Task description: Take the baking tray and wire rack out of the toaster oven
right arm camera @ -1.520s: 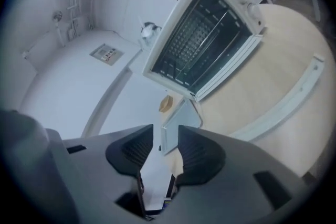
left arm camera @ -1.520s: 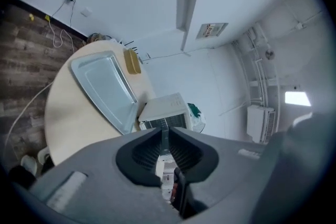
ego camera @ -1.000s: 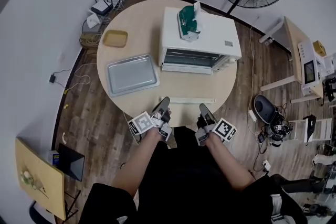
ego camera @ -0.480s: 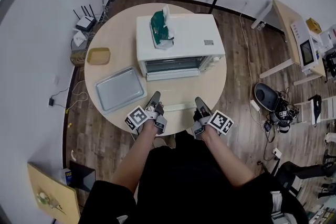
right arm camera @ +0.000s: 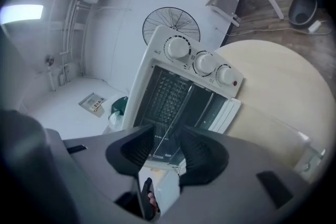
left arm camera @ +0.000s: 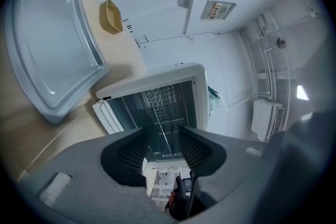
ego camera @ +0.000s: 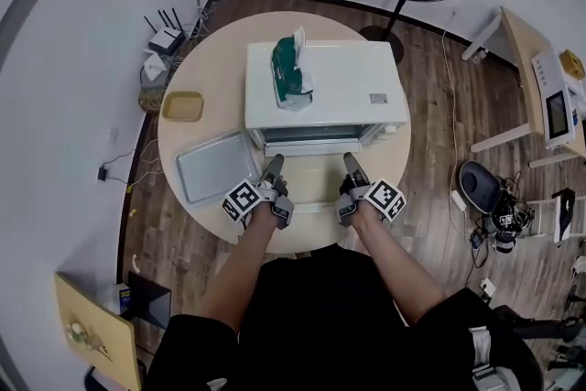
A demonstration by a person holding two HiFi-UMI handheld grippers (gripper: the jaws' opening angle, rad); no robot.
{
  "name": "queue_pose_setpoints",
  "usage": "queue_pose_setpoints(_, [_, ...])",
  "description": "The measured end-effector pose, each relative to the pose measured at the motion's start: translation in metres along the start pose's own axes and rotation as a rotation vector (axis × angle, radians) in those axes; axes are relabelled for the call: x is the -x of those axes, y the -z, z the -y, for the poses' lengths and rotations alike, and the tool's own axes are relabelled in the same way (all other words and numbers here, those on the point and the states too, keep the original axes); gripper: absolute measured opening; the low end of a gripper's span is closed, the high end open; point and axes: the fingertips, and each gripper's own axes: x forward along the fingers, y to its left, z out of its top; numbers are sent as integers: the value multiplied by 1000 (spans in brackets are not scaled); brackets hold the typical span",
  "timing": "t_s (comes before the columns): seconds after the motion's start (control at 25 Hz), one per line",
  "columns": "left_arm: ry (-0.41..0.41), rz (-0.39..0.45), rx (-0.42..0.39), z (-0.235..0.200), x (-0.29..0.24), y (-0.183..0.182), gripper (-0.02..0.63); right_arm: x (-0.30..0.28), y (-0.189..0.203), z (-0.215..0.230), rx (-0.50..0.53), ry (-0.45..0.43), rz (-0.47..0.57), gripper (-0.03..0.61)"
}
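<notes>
At a round worktop (ego camera: 215,59), a white toaster oven (ego camera: 325,87) stands with its door dropped open and the wire rack (left arm camera: 165,102) seated inside the cavity. The baking tray (ego camera: 212,168) lies flat on the worktop just left of the oven, showing bare metal. A small yellow dish (ego camera: 183,106) sits beyond it, and a green pack (ego camera: 291,73) rests on the oven's roof. The left hand-held gripper (ego camera: 273,162) and right hand-held gripper (ego camera: 351,162) face the oven mouth, jaws just opened and released, pads pressing nothing.
</notes>
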Motion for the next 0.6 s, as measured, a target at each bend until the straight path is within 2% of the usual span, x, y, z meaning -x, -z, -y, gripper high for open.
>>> queue_pose_setpoints(0.12, [-14,35,46,-10,-20,-3,183,-26,-10,7,-29,-16,6,164])
queue_pose_setpoints(0.28, [-32,98,72,-26,-44,-11,192,-63,-15,10,-60,-43,7,167])
queue_pose_setpoints(0.6, [19,188,99,-31,-88,-23,196,-108,-16,15,-115,-64,34,167])
